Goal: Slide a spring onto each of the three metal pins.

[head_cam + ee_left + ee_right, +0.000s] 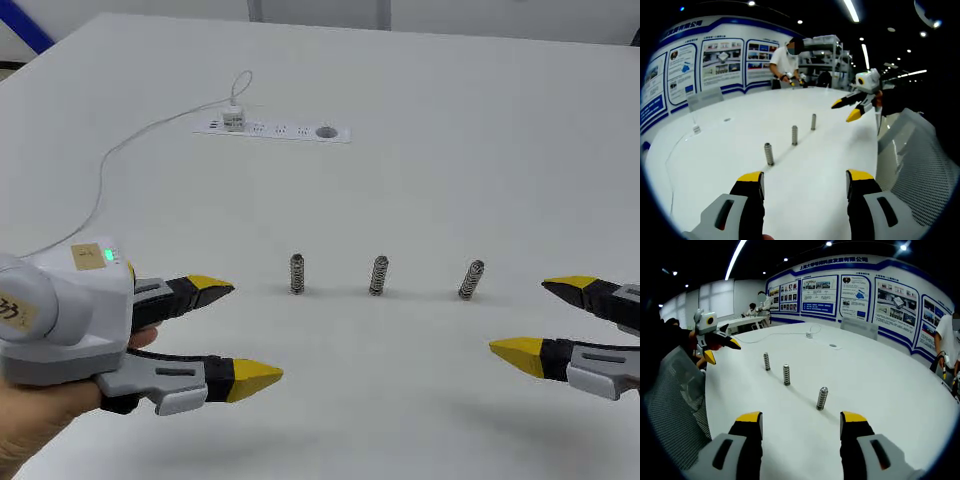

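Observation:
Three short metal pins stand in a row on the white table, each with a coil spring around it: left [297,273], middle [379,275], right [472,279], the last leaning slightly. My left gripper [250,331] hovers open at the near left, a short way from the left pin, nothing between its yellow tips. My right gripper [521,317] is open at the near right, beside the right pin. The left gripper view has the row [794,135] ahead of its open gripper [806,176]. The right gripper view has the row [786,374] beyond its open gripper [801,416].
A white power strip [272,129] with a plugged adapter and a trailing cable [120,150] lies at the back of the table. A mesh chair [920,160] stands at the table's near edge. A person [787,62] works at a far table.

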Tool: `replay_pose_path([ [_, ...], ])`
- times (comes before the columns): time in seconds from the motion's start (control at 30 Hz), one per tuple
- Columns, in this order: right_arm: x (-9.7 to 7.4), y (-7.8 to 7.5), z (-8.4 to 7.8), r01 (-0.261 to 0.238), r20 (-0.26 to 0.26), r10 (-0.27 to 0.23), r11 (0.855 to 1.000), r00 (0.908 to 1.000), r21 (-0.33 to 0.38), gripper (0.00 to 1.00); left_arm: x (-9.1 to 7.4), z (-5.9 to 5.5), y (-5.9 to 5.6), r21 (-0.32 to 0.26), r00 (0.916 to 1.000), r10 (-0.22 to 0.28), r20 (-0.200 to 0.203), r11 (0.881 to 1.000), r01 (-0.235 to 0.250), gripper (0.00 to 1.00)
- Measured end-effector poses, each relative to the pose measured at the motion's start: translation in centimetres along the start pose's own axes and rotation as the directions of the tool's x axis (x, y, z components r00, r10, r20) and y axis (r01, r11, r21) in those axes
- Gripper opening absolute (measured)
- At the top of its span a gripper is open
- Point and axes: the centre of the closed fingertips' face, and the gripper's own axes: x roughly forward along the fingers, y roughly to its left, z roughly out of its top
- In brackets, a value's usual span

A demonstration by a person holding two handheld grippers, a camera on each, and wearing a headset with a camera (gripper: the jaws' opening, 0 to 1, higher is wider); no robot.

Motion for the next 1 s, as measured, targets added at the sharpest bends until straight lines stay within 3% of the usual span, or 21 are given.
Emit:
replay_pose_path([
  [1.0,-1.1,-0.7,-0.5,0.04,0.008,-0.04,0.999,0.9992,0.036,0.66,0.1,0.0,-0.1,-0.002,0.9999,-0.011,-0.007,1.0,0.011,0.69],
])
